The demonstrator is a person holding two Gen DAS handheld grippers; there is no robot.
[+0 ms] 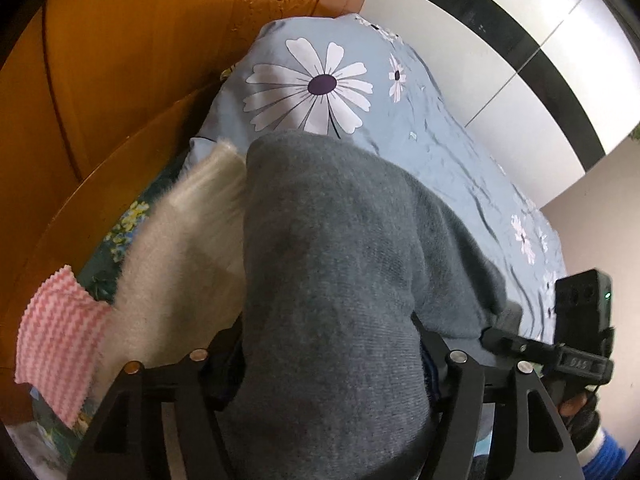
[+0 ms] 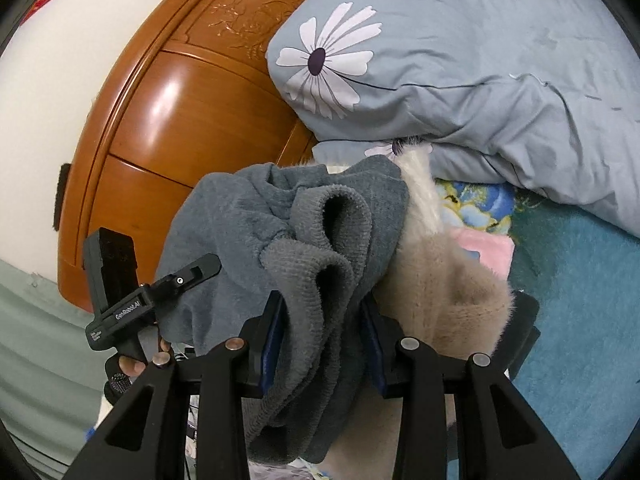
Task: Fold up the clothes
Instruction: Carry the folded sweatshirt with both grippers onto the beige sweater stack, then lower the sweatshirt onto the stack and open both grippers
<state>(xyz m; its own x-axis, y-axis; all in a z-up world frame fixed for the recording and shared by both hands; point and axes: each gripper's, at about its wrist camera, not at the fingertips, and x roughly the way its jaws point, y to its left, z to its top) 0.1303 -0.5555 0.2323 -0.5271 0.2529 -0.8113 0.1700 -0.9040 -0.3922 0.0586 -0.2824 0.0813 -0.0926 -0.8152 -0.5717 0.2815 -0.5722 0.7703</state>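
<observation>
Between the blue-padded fingers of the right gripper point(image 2: 324, 340), at six o'clock in its view: bunched folds of a grey-blue knitted fleece garment point(image 2: 288, 240), pinched tight, probably so one edge stays lifted clear of the bed. Draped over the left gripper point(image 1: 332, 364) at six o'clock, the same garment, hiding the fingertips, so impossible to tell whether clamped or merely carrying. Behind, at twelve o'clock, a pale-blue daisy-print duvet point(image 1: 400, 120); at nine, a cream fluffy garment point(image 1: 188, 248), apparently awaiting folding.

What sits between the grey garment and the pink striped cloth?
A white fuzzy garment, in the left wrist view, lies between the grey garment and the cloth.
</observation>
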